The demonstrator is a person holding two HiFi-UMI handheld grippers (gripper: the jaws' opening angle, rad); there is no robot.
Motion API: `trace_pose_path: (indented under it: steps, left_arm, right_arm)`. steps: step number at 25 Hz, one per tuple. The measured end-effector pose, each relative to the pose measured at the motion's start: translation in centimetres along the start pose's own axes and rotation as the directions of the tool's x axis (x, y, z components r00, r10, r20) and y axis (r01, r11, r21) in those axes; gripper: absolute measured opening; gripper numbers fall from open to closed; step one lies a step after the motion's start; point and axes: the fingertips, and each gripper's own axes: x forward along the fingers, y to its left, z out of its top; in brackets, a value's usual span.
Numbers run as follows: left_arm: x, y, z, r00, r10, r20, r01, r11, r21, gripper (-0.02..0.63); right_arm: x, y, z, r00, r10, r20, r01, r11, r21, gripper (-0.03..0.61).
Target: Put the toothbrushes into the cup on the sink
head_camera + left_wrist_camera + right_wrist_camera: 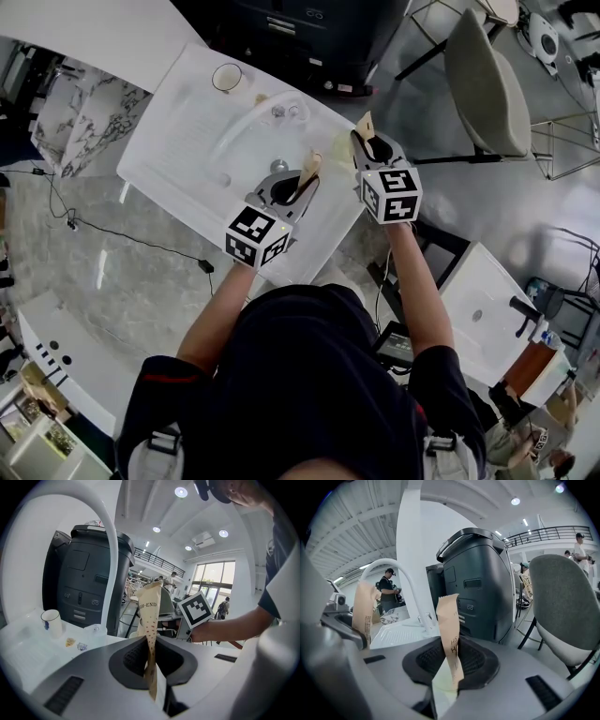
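Over the white sink (178, 141), a person holds two grippers side by side, each loaded. The left gripper (152, 665) is clamped tight on a paper-wrapped toothbrush (151, 613), which stands upright between its jaws. The right gripper (452, 667) holds a second wrapped toothbrush (450, 620) the same way, its jaws closed on the packet's lower end. The cup (227, 77) waits at the sink's far corner, well apart from both grippers (nothing can be seen inside it from the head view). The carry appears to be the step in hand, with neither brush delivered yet. The next move likely calls for reaching across the basin past the curved faucet (110, 564), tipping one packet's end over the cup's rim, and letting go only once it is inside.
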Motion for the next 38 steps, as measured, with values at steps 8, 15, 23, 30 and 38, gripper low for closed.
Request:
trace_pose_path:
  steps: [8,15,23,30,38]
  left_arm:
    - [-0.1,-0.2,-0.1,1.0,-0.003,-0.003,0.003,1.0,-0.004,0.029]
    - [0.1,-0.4,-0.2,1.0,-0.01,-0.006,0.01,1.0,-0.006,0.029]
    - [-0.1,-1.1,-0.5,1.0,-0.023,-0.006,0.024,1.0,0.005,0.029]
    - [-0.5,-1.8,-0.4,0.999,-0.033,-0.003,0.033,0.999,0.015,0.029]
    - [-1.4,-3.0,-0.5,0.999,-0.048,0.007,0.048,0.998,0.037,0.029]
  right_arm:
    - [-0.1,0.1,-0.1,1.0,0.009,-0.013,-0.009,1.0,0.01,0.109]
    - [-0.3,-0.2,-0.5,1.0,0.01,-0.021,-0.01,1.0,0.026,0.141]
    - [-1.3,-0.3,-0.6,1.0,-0.001,-0.012,0.001,0.999,0.039,0.173]
    - [-2.3,-0.4,-1.0,1.0,-0.019,-0.023,0.021,0.998,0.052,0.175]
    - [-4.1,0.0,-1.5,0.999,-0.044,-0.022,0.045,0.997,0.055,0.175]
